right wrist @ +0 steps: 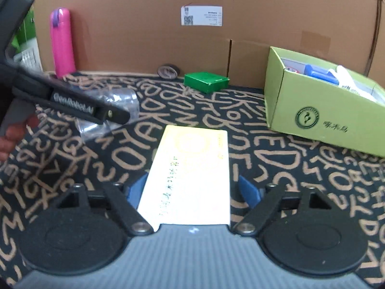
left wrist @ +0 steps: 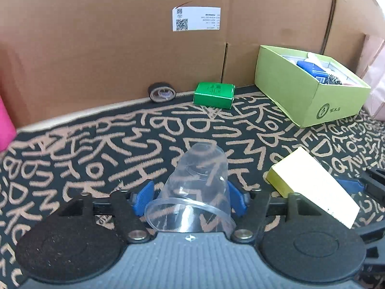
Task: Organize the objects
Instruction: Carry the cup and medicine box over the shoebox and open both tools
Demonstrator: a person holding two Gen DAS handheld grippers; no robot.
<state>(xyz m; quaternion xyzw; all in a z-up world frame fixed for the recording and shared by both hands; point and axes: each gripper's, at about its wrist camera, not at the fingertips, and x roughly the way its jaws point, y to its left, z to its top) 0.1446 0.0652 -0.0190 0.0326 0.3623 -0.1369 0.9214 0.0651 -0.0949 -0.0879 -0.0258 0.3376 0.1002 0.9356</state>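
A clear plastic cup (left wrist: 192,190) lies between the blue pads of my left gripper (left wrist: 190,196), which is shut on it, rim toward the camera. It shows faintly in the right wrist view (right wrist: 115,106) behind the left gripper's arm. A white and yellow box (right wrist: 192,175) lies between the fingers of my right gripper (right wrist: 195,190); the left pad touches it and the right pad stands a little off, so the jaws look open. The box also shows in the left wrist view (left wrist: 312,185).
An open lime-green box (left wrist: 310,91) with several items stands at the back right on the patterned cloth (left wrist: 96,144). A small green box (left wrist: 214,95) and a tape roll (left wrist: 161,92) lie by the cardboard wall (left wrist: 96,36). A pink bottle (right wrist: 62,43) stands back left.
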